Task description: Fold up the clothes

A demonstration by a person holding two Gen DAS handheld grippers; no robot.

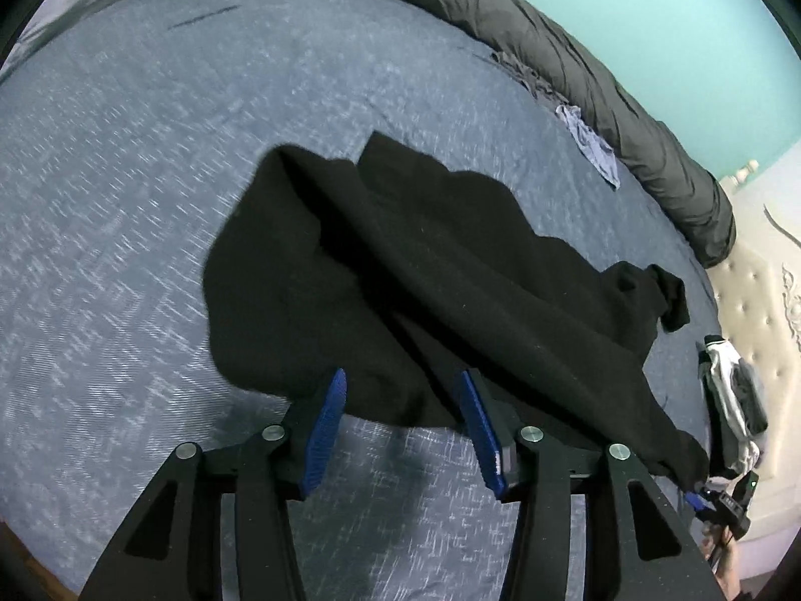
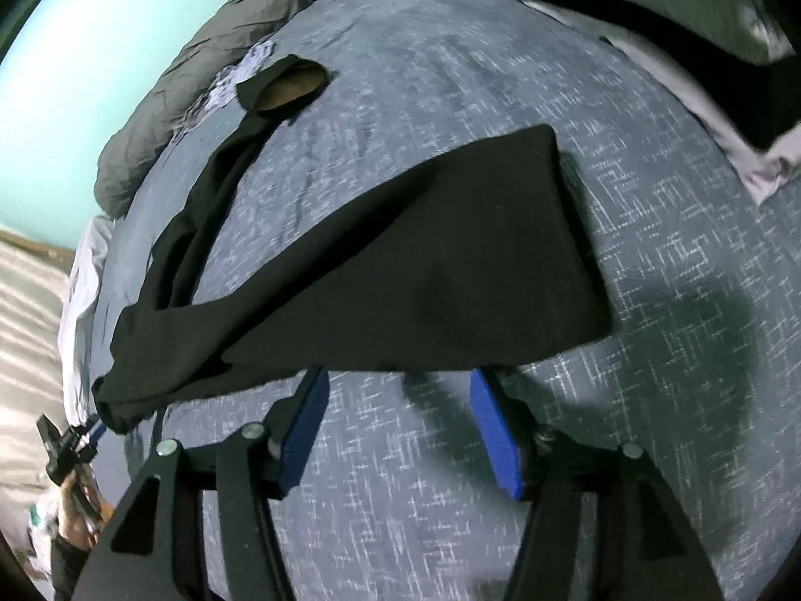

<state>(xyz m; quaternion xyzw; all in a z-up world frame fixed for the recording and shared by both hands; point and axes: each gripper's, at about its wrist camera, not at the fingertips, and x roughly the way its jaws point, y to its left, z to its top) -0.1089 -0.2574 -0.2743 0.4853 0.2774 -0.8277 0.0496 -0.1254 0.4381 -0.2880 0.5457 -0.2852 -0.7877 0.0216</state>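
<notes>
While you are holding both tools low over the bed (image 1: 125, 200), the black garment (image 1: 400, 270) is lying straight ahead of them, with its near hem just at the fingertips in each wrist view. The left gripper (image 1: 403, 375) is standing with its jaws spread wide, and nothing is sitting between the blue pads. The right gripper (image 2: 399, 374) is showing the same wide gap, also empty.

The garment's long axis is running across you, from one hand toward the other, not away from you. In the left view it is stretching from a broad, rumpled part up and to the left down to a narrow end at the lower right, close by the right tool. In the right view a flat, broad panel is filling the space ahead of the jaws and is tapering to a narrow end at the lower left, close by the left tool. A thin limb with an open cuff is trailing off toward the grey duvet (image 1: 575, 65) at the far edge. Whether either tool is touching a narrow end, I cannot tell.

I am judging that each hand is sitting equally near the hem, so any coming pinch is depending on that crosswise lie. The cloth is looking partly doubled, which suits a fold under way or one being reopened.
</notes>
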